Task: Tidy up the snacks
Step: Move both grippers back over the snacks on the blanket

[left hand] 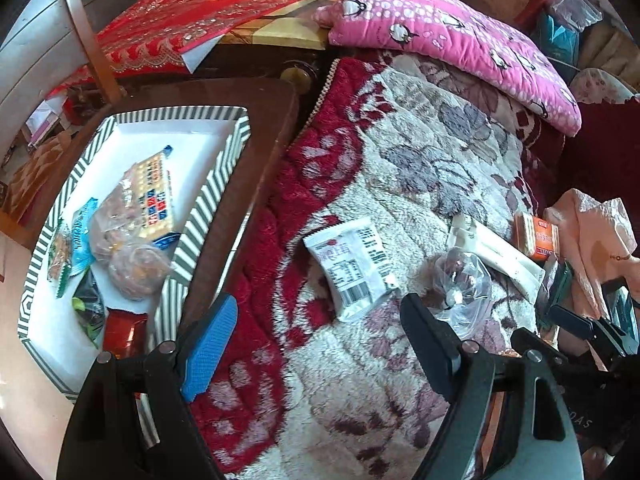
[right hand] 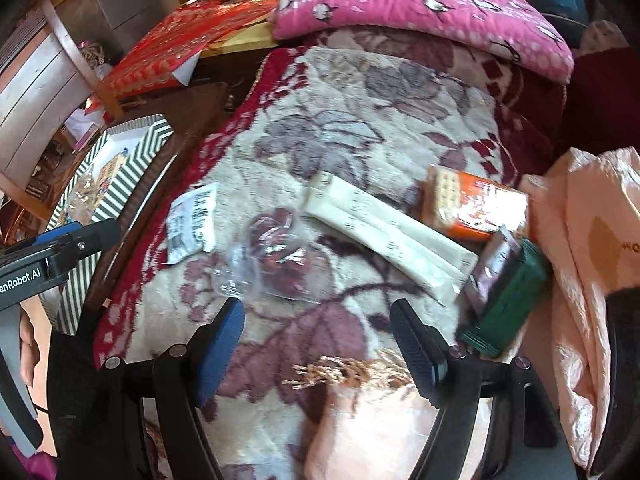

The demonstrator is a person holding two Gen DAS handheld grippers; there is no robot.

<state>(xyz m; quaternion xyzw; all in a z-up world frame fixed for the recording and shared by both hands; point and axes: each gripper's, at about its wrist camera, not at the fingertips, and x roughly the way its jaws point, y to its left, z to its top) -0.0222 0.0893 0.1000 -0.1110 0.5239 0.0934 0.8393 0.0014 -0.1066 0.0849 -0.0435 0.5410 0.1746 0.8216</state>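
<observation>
Nearest the left wrist camera, the left gripper (left hand: 320, 344) hangs over a floral blanket (left hand: 420, 168) with its jaws wide apart and nothing between them; its blue pad (left hand: 210, 348) sits above the blanket's red border. Just ahead lies a white packet (left hand: 352, 266), barcode up, and beside it a clear bag (left hand: 464, 284) holding something dark. Past those rest a long cream pack (left hand: 496, 250) and an orange cracker pack (left hand: 536, 236), close against a crumpled pink bag (left hand: 592, 236).

Left of the blanket, a striped tray (left hand: 208, 196) sits on a dark wooden table (left hand: 272, 128). It holds a blue-edged cracker pack (left hand: 156, 196), two filmy bags of pale sweets (left hand: 132, 264), small green packets (left hand: 64, 252) and a red pack (left hand: 122, 334).

From the right wrist camera, the right gripper (right hand: 316, 344) is also spread open and empty, hovering over the blanket with the clear bag (right hand: 276, 256) just ahead between its finger lines. A green box (right hand: 508, 300) lies by its right finger, leaning on a small dark packet (right hand: 492, 268). This view is somewhat blurred.

Farther back, a pink pillow (left hand: 448, 36) lies across the blanket's far end, and a red cloth (left hand: 180, 28) covers a cabinet beyond the table.
</observation>
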